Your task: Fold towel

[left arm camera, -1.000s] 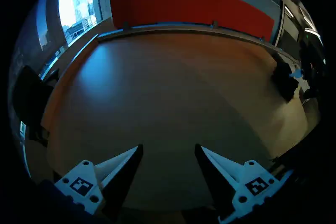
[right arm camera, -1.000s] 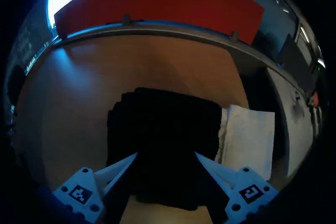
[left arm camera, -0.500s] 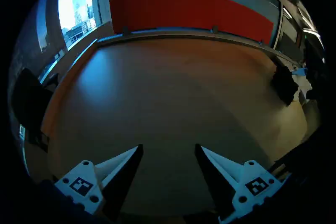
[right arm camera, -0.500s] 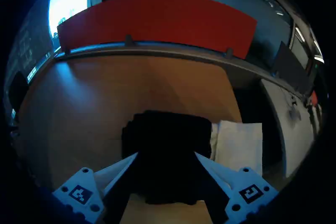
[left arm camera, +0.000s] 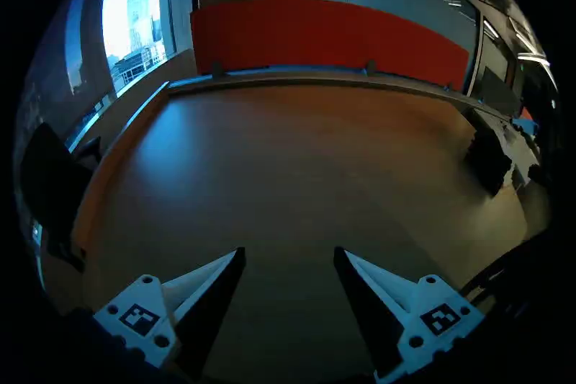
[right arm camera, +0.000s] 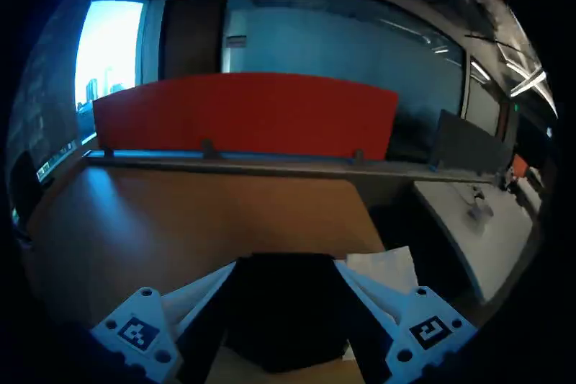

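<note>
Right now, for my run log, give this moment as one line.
left gripper: open, over table | right gripper: open, over dark towel | white cloth: beside it

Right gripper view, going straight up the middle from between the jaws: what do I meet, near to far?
black towel → wooden tabletop → red divider panel → glass wall

Hand-held gripper (left arm camera: 288, 249) with its two white fingers spread apart, above a bare wooden counter (left arm camera: 288, 146), red panel (left arm camera: 324, 31) along the far edge, bright window (left arm camera: 133, 24) beyond the far left corner, unidentifiable dark shape (left arm camera: 489, 161) near the right edge
</note>
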`<state>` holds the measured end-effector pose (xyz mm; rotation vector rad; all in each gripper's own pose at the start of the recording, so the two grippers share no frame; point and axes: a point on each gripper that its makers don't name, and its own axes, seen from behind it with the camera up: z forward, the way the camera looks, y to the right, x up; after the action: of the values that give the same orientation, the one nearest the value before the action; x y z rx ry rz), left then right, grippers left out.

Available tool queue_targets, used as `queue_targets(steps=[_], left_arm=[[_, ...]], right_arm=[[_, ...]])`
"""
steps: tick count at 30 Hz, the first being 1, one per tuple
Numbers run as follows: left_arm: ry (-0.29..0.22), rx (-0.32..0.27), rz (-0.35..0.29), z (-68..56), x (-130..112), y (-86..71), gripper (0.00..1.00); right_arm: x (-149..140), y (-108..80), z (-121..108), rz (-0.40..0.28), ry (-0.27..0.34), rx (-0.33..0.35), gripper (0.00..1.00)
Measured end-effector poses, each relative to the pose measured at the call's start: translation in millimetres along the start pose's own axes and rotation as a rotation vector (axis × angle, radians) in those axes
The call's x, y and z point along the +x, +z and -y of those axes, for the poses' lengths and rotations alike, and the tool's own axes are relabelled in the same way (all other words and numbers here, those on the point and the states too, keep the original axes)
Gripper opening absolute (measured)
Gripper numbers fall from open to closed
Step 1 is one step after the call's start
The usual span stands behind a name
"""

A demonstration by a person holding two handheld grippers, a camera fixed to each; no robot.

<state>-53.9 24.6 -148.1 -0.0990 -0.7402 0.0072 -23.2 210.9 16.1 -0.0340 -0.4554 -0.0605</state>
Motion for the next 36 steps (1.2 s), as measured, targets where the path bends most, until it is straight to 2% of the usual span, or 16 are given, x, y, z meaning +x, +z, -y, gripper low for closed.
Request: queue_targets(steps=[5,10,18,23,29,36], left_arm=[[0.001,-0.002,-0.021,1.9,10,1.1,0.91],[0.004,-0.003,-0.044,3.1,18,0.5,0.91],[-0.003,-0.002,-0.089,6.1,32,-0.7,0.90],[-0.015,0.009,-0.133,12.1,46,-2.2,0.91],[-0.026,0.008,-0.219,17.7,74,-5.1,0.91],[-0.039,0.012,-0.358,25.4,122,-11.1,0.90]], right_arm=[[21,-20.8,8,-0.115,0.026,-0.032,0.83],[28,-36.5,20,-0.191,0.051,-0.035,0.83],[35,-47.0,29,-0.258,0.081,-0.046,0.86],[42,-49.1,37,-0.284,0.086,-0.042,0.96],[59,-51.9,51,-0.328,0.088,-0.025,0.99],[79,-51.9,69,-0.372,0.068,-0.023,0.99]])
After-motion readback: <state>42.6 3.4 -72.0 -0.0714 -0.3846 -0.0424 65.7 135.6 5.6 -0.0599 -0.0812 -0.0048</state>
